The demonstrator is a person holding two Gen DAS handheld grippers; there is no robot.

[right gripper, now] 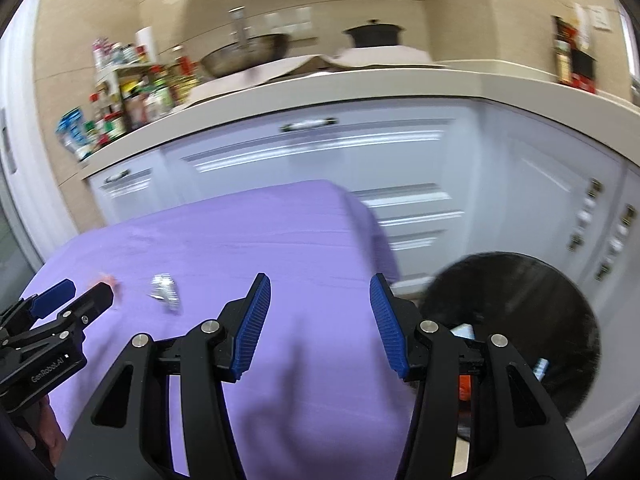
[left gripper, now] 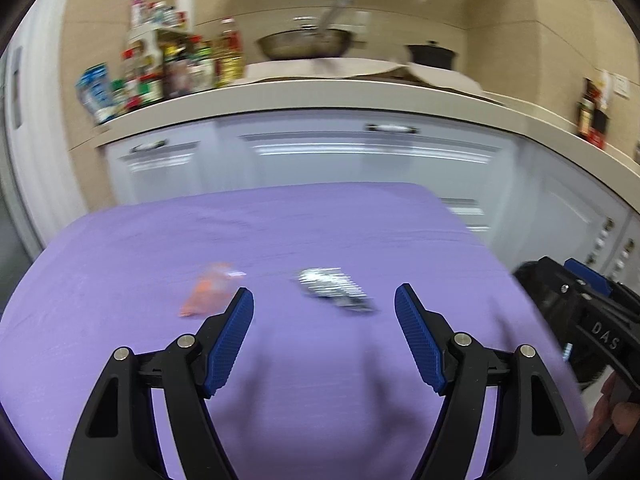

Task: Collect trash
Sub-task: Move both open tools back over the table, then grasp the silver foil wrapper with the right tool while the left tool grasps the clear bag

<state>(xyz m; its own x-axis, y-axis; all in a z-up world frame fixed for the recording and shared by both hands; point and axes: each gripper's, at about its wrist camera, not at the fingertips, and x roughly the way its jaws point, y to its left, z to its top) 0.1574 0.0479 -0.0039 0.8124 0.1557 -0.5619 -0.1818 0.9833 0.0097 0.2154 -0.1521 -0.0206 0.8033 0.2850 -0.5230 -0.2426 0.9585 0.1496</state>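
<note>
Blue ribbed pads front the left gripper [left gripper: 324, 300], whose jaws stand wide apart with nothing between them, hovering over a table draped in a purple cloth [left gripper: 320, 380]. Just beyond its fingertips lie two pieces of trash, both blurred: a crumpled silver wrapper [left gripper: 334, 289] between the two fingers' lines of reach, and an orange wrapper [left gripper: 208, 294] just beside the left-hand pad. The two wrappers lie apart from each other on the cloth. The right gripper [right gripper: 320, 290] is likewise spread wide and empty, held over the table's right edge. Beside that edge, lower down, a black trash bin [right gripper: 520, 320] stands with its mouth open; a few scraps of light blue and orange show inside, too indistinct to name. Behind the table run white cabinets [right gripper: 360, 160] under a pale countertop [left gripper: 320, 92], which carries a cluster of bottles and jars [left gripper: 160, 68], a metal wok [left gripper: 304, 42] and a dark lidded pot [right gripper: 374, 34].
</note>
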